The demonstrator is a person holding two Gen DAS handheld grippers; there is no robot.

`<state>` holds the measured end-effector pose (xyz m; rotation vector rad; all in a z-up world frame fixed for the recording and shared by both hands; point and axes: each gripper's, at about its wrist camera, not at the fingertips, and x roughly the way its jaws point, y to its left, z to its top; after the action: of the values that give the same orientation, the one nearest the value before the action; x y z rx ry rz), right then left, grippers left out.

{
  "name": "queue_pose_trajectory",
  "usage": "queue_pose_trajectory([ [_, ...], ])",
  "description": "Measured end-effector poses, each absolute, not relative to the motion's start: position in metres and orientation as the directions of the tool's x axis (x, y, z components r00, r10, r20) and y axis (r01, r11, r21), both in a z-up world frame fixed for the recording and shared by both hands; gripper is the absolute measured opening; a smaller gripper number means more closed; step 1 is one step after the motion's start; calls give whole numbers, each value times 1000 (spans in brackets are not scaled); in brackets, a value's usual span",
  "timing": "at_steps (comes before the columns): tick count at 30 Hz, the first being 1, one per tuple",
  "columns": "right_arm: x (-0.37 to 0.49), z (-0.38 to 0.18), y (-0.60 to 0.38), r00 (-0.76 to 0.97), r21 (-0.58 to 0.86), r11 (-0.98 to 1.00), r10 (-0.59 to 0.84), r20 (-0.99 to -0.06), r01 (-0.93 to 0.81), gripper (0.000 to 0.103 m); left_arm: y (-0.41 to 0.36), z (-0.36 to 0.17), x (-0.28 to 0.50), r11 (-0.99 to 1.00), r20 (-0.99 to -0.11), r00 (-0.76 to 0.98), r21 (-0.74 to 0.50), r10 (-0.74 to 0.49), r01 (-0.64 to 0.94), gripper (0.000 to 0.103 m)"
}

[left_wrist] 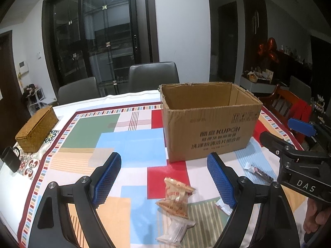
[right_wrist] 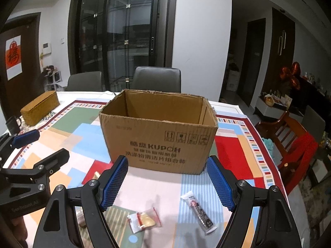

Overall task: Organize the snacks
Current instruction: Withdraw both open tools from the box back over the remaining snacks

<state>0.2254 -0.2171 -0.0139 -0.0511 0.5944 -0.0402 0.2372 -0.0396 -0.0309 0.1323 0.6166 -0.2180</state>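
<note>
Snacks lie loose on the patterned tablecloth [left_wrist: 132, 140] in front of an open cardboard box [right_wrist: 159, 140], which stands upright with nothing visible inside from these angles. Below the left gripper [left_wrist: 163, 177] sit two tan wrapped pastries [left_wrist: 175, 196] lying overlapped, with a clear, crinkled packet [left_wrist: 175, 230] just beyond them toward the camera; what that one holds is hard to make out. Below the right gripper [right_wrist: 167, 184] lie a small clear sachet [right_wrist: 144, 220] with something yellow inside and a long, dark stick pack [right_wrist: 199, 212], near each other but apart. Both pairs of tongs stand wide open and hold nothing, each hovering over its own cluster. These packets look light and soft, with slick film that will crumple and may slide between the pads, so a gentle pinch seems wise. The pastries probably crush easily; taking one across its middle, over the filled part rather than the thin sealed end, looks safest. The stick pack is stiffer and should be gripped across its narrow width near mid-length so it hangs level.
</note>
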Motion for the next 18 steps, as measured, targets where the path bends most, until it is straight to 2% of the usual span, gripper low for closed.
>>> queue_pose_trajectory([
  [18,212,-51,-202,790,-68,997,-9,-613,-41,79,-34,-68,214,967,-633,761,77,-141,243,85],
])
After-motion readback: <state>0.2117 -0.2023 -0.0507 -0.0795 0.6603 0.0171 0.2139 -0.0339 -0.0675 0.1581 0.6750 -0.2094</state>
